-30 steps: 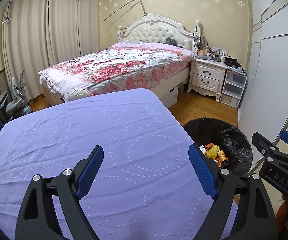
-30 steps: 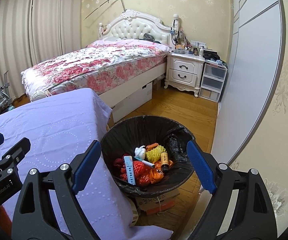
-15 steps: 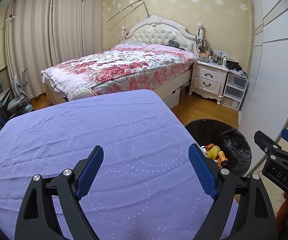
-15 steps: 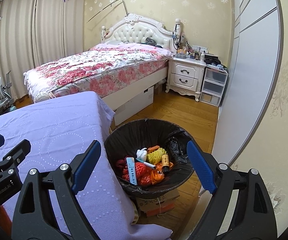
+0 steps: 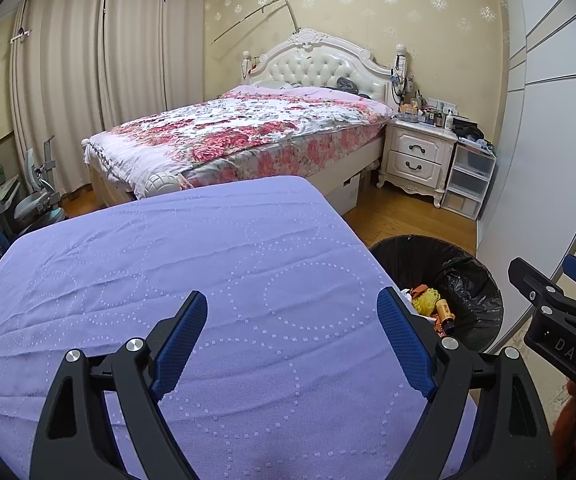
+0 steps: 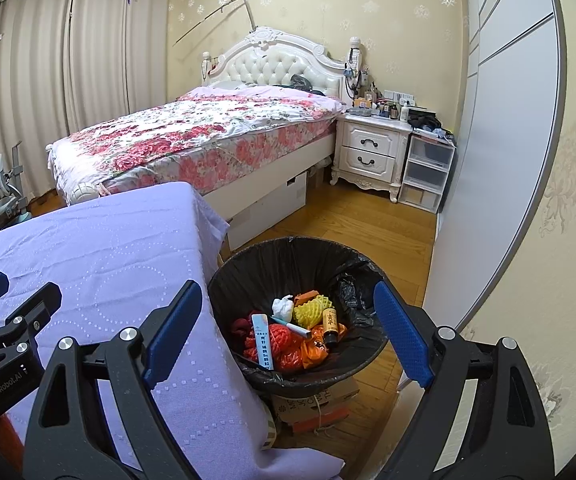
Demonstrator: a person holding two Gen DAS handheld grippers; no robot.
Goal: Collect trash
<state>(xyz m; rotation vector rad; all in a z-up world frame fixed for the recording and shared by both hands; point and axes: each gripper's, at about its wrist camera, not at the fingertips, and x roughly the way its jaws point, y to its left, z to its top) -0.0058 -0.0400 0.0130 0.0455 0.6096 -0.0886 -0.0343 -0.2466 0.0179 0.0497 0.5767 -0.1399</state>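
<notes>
Trash (image 6: 288,336) lies heaped inside the black-lined bin (image 6: 248,276), just beside the right edge of the lilac-covered tabletop (image 5: 192,264). Left gripper (image 5: 292,336) and right gripper (image 6: 288,320) both stand spread wide, holding nothing.

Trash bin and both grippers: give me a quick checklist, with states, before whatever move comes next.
1. Left gripper open, nothing between its pads: ok.
2. Right gripper open and empty: ok.
3. Trash bin upright beside the table, black liner in place: ok.
4. Trash inside the bin, including a yellow foam net and a small brown bottle: ok.
5. Purple tablecloth free of trash where visible: ok.
6. Trash elsewhere on the floor or behind the cameras: cannot tell.
</notes>
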